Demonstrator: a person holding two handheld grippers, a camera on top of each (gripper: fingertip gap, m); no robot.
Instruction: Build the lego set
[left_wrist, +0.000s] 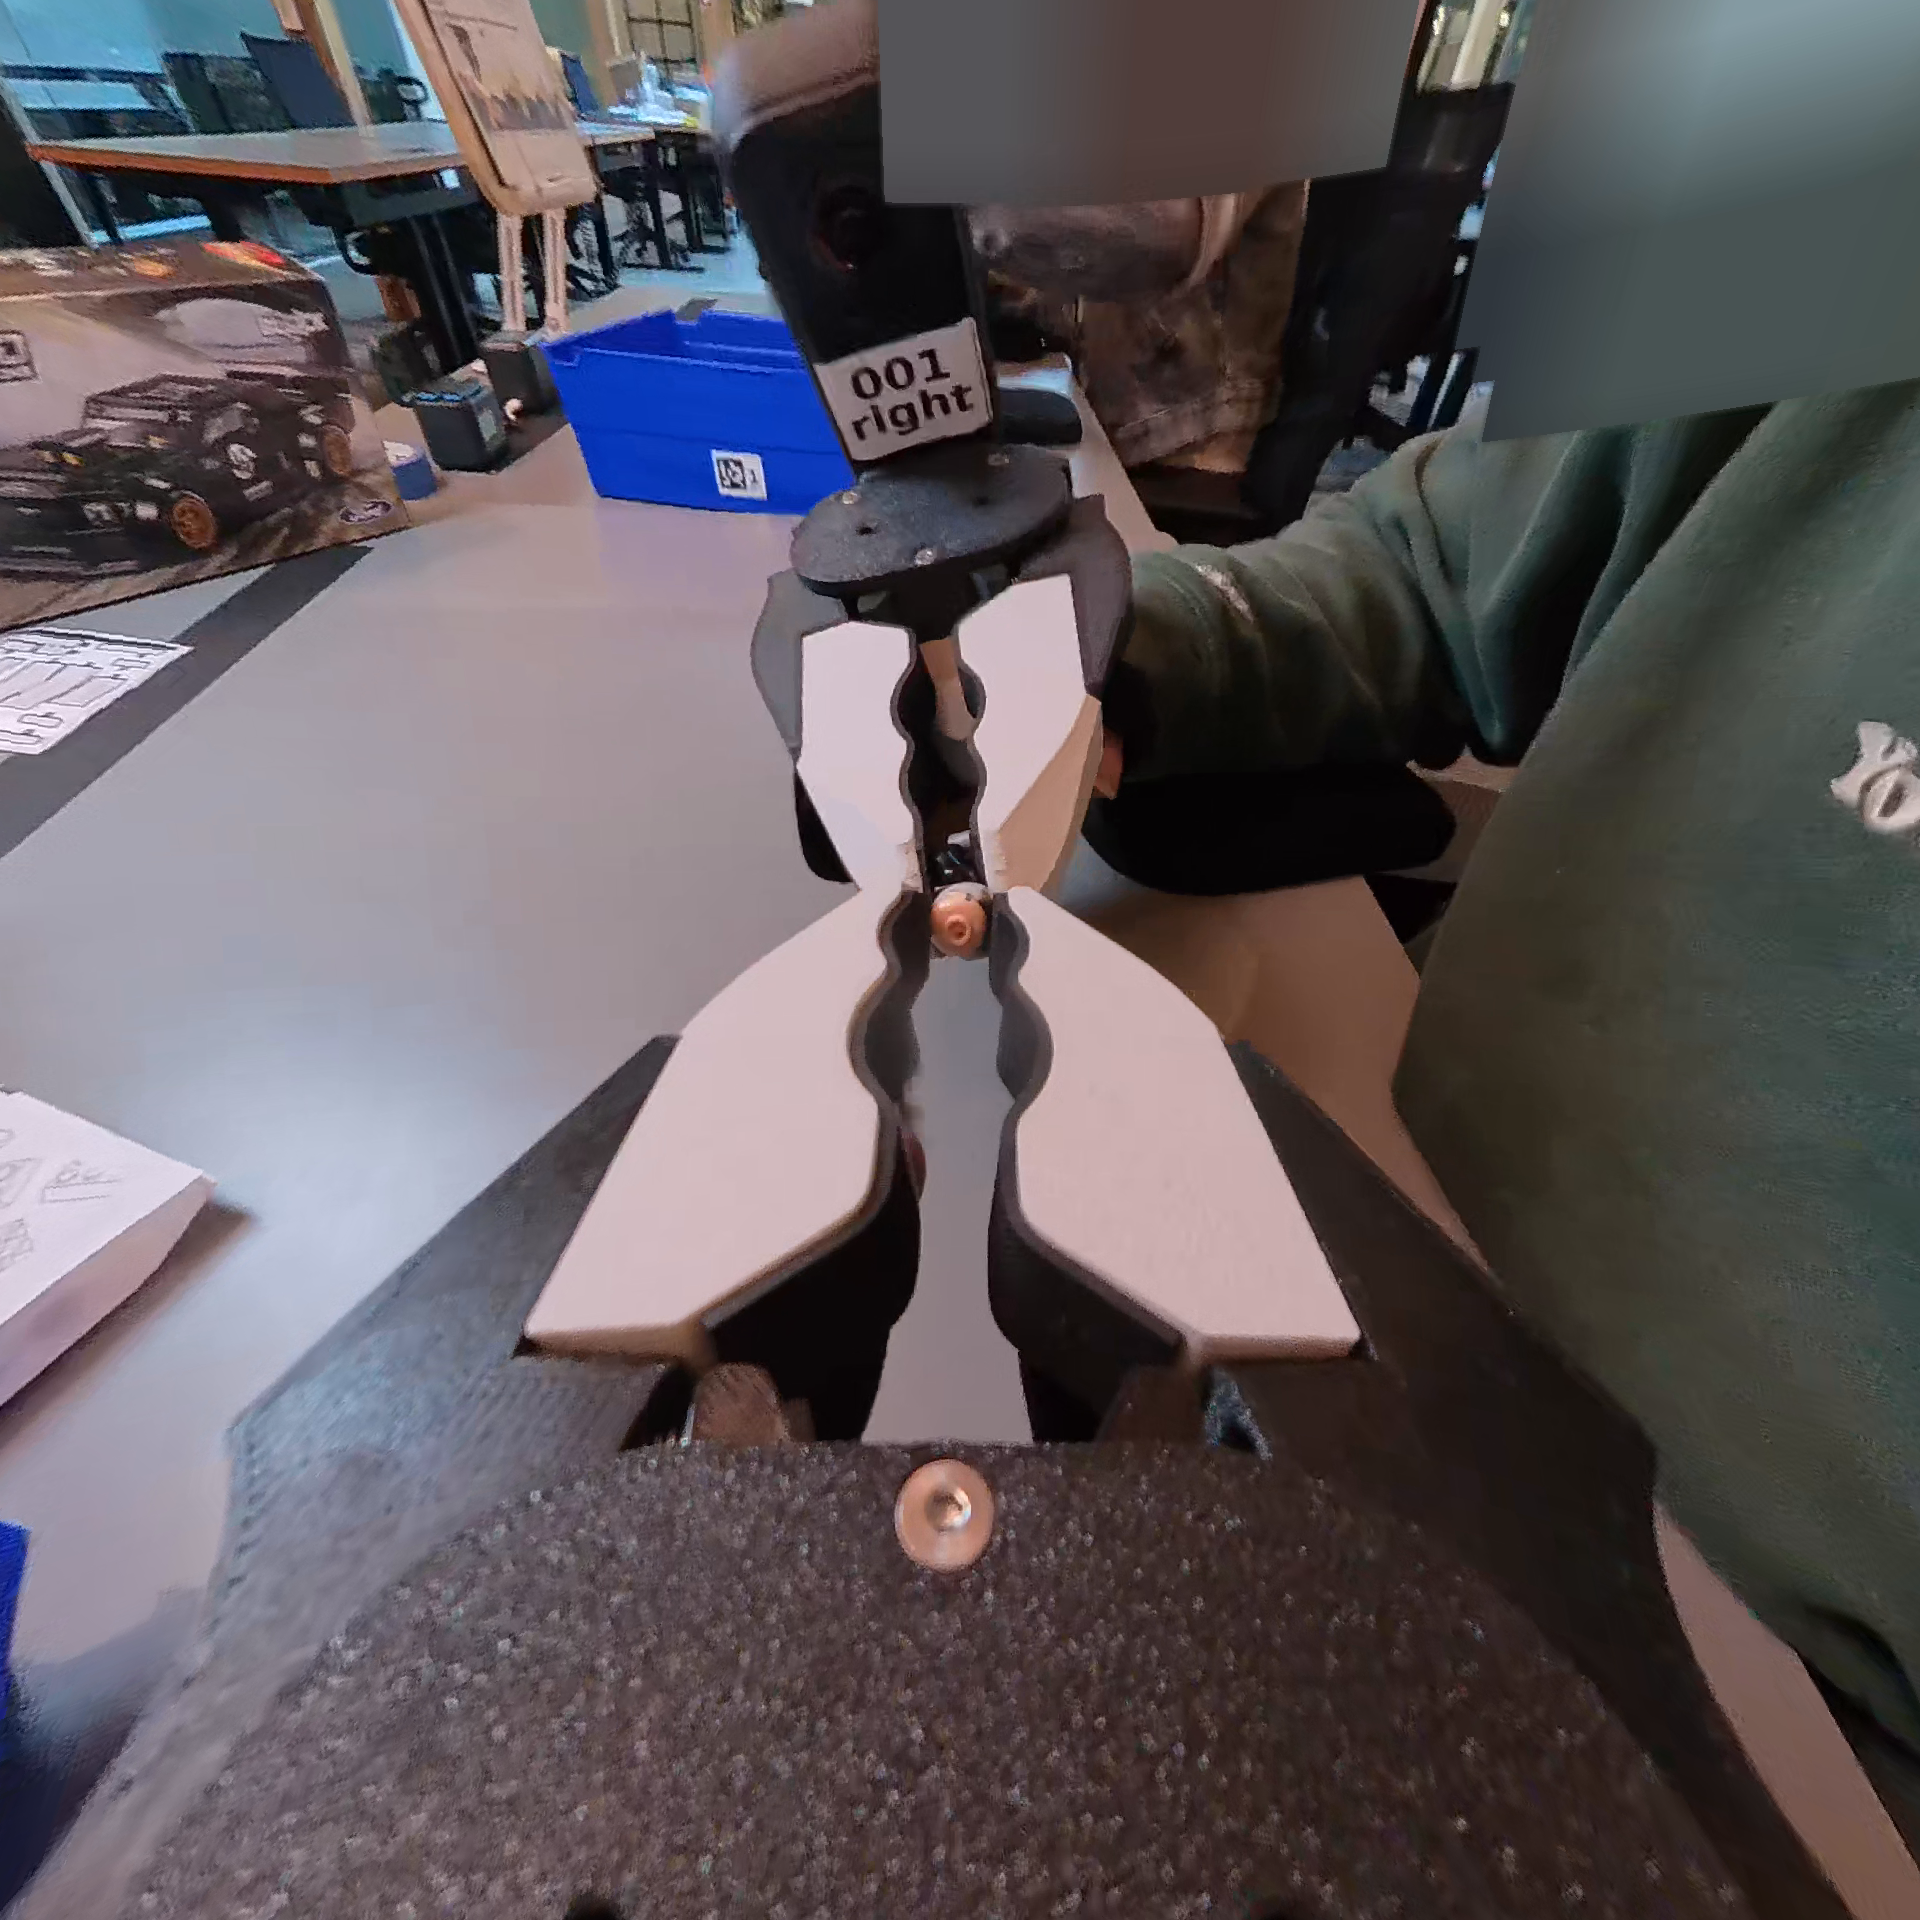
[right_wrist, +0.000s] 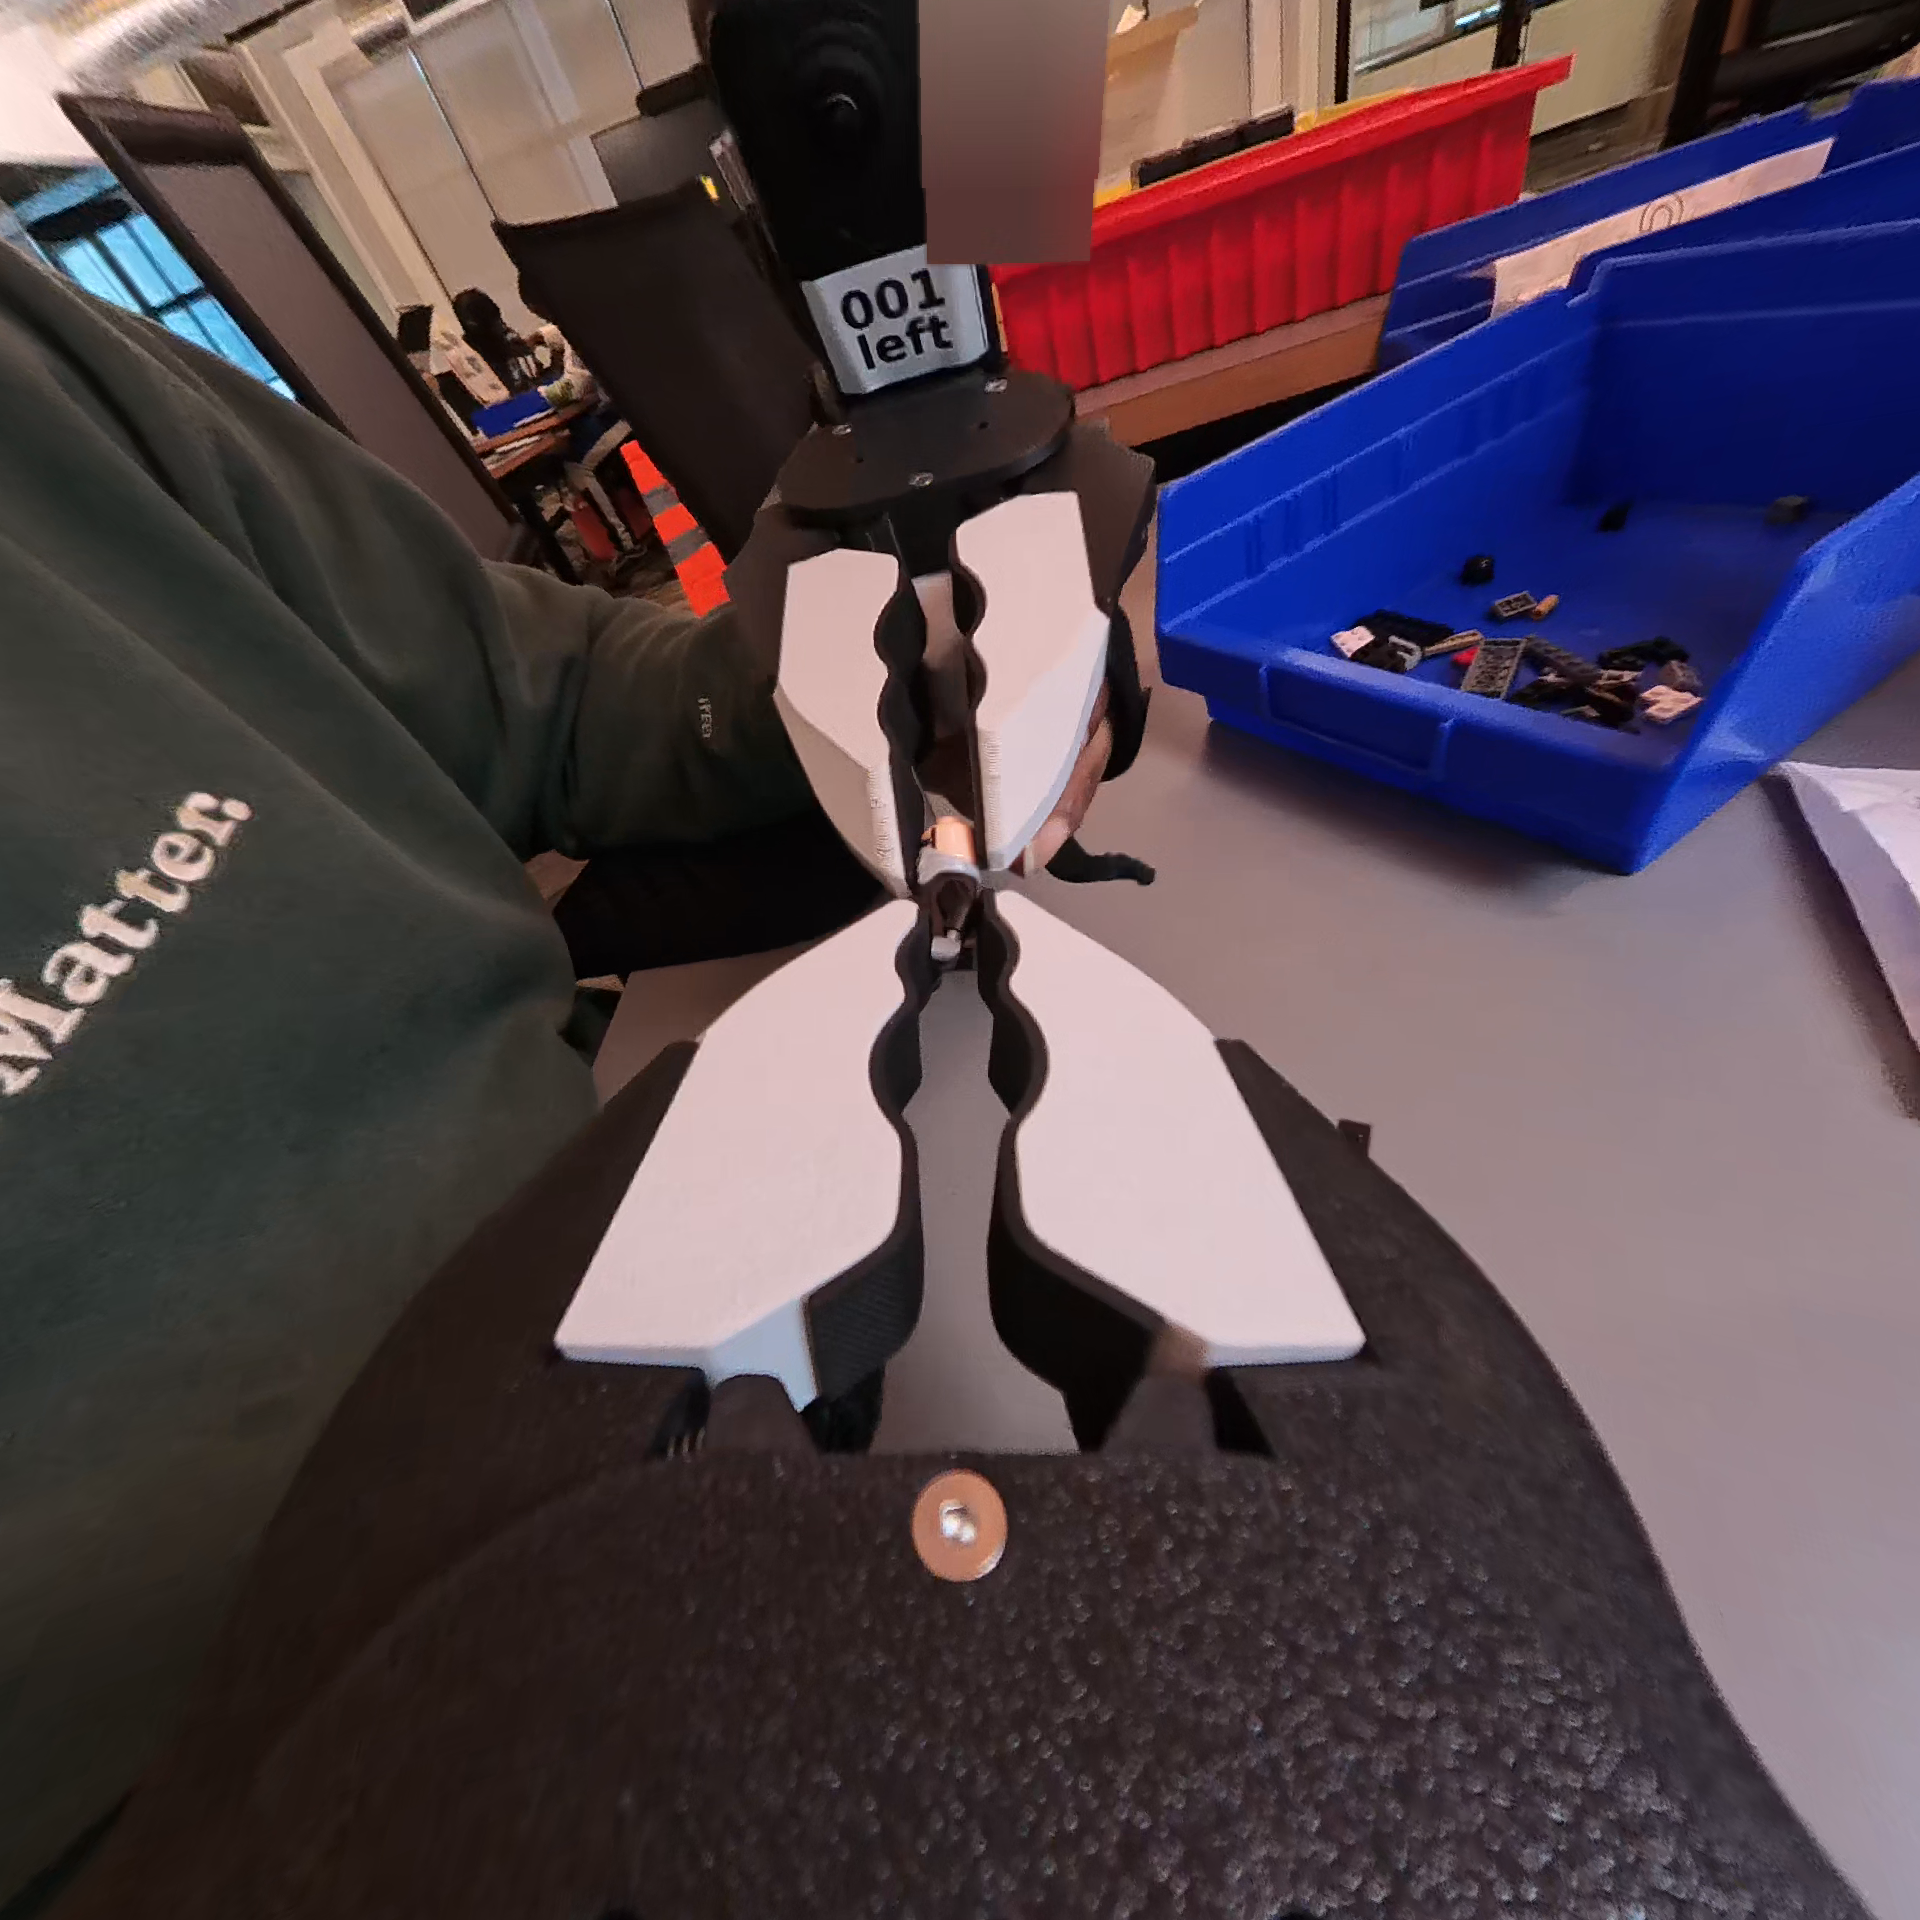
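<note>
Left hand-held gripper (left_wrist: 957, 925) pinching a small copper-coloured piece (left_wrist: 956, 923); right hand-held gripper (right_wrist: 948, 940) nipping a small dark piece (right_wrist: 945, 920) (tip to tip). Best kept aligned, pressed gently, above the grey surface (left_wrist: 436, 831).

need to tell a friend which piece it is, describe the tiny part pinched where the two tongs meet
Over the grey table, the left tongs and right tongs meet tip to tip. Pinched there is a small round copper-coloured piece with a silvery collar, the only thing off the table.

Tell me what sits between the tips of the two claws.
A small peg, tan with a silver collar, bridges the left claw and right claw; both wrist views show it pinched tip to tip above the grey table.
</note>
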